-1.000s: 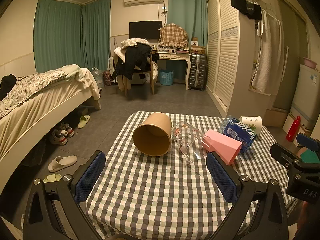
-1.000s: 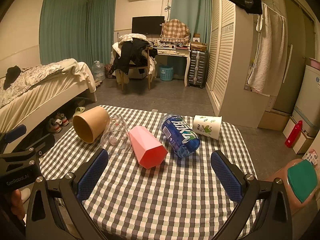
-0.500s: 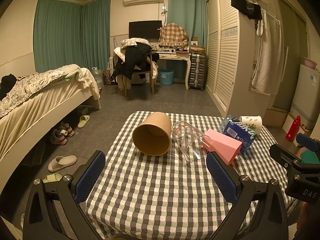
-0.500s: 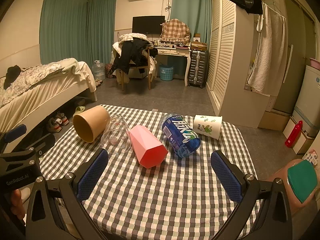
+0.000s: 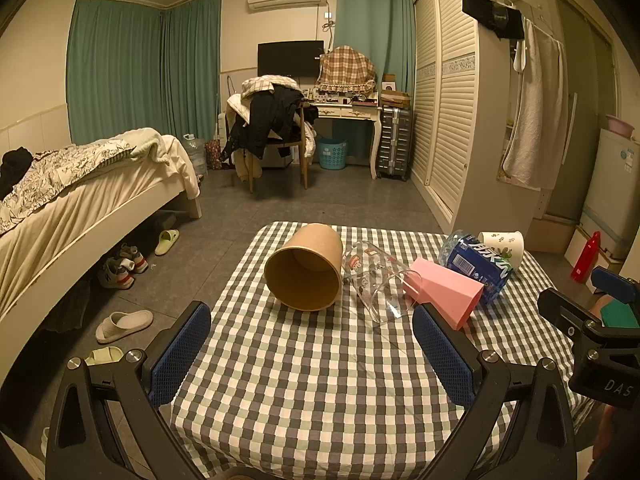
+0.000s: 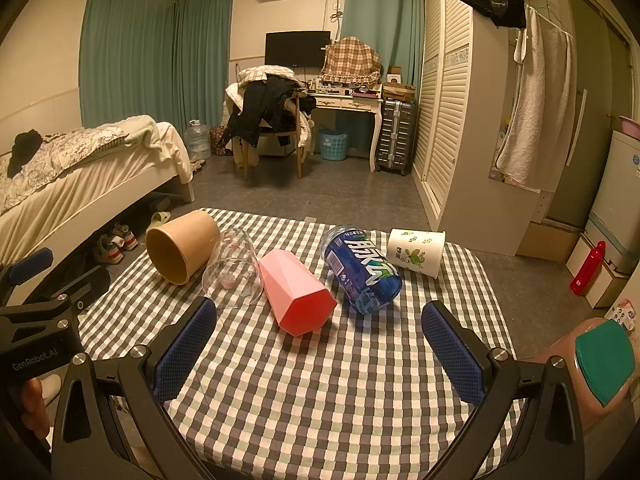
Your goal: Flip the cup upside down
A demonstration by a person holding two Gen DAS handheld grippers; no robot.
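Note:
Several cups lie on their sides in a row on the checked table (image 5: 320, 380): a brown paper cup (image 5: 306, 266) (image 6: 182, 246), a clear glass cup (image 5: 376, 280) (image 6: 234, 272), a pink faceted cup (image 5: 444, 290) (image 6: 296, 292), a blue cup (image 5: 478, 266) (image 6: 362, 270) and a white leaf-print cup (image 5: 502, 242) (image 6: 416, 252). My left gripper (image 5: 312, 354) is open and empty, short of the brown cup. My right gripper (image 6: 320, 352) is open and empty, short of the pink cup.
The table (image 6: 320, 392) stands in a bedroom. A bed (image 5: 72, 200) is on the left, with shoes (image 5: 120, 268) and slippers on the floor. A wardrobe (image 5: 452, 120) is on the right, a chair with clothes (image 5: 268, 132) behind.

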